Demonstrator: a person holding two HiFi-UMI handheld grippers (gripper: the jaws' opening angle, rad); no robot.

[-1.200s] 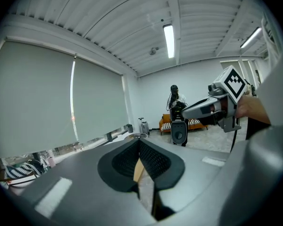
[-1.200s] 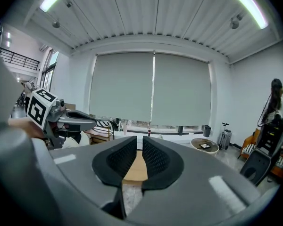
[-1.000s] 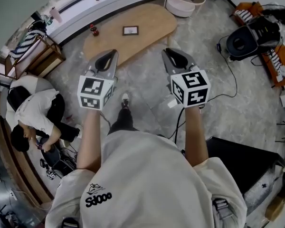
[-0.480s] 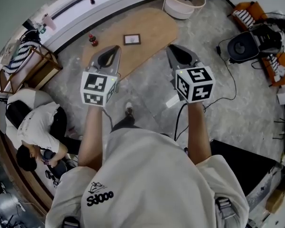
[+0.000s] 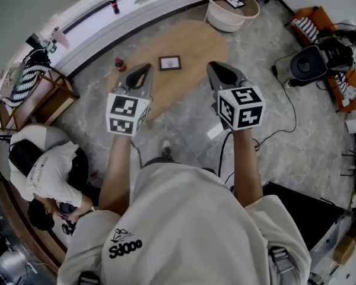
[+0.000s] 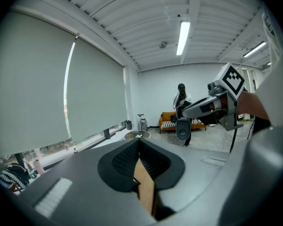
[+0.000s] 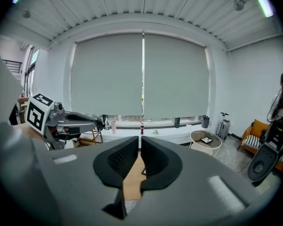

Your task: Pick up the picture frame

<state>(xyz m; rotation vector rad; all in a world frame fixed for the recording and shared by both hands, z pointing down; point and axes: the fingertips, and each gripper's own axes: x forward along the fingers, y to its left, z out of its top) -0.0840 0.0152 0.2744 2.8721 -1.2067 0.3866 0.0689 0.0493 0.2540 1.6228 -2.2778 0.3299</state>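
Observation:
The picture frame (image 5: 169,62), small with a dark border, lies flat on the oval wooden table (image 5: 193,37). In the head view it sits between and just beyond my two gripper tips. My left gripper (image 5: 140,71) hovers over the table's near left edge, its pads meeting with nothing held. My right gripper (image 5: 217,67) hangs by the table's near right edge. Its jaws are closing to a thin slit with nothing between them. In the right gripper view the tabletop (image 7: 131,182) shows through the jaws, and the left gripper (image 7: 100,122) is at the left.
A red-capped bottle (image 5: 120,64) stands on the table's left end. A round white basket table (image 5: 232,3) sits beyond it. A person (image 5: 44,171) crouches on the floor at left, near a wooden rack (image 5: 35,85). A black device (image 5: 311,63) and a cable (image 5: 288,103) lie at right.
Both grippers have moved forward towards the table, side by side. The table and picture frame now sit closer to the gripper tips in the head view.

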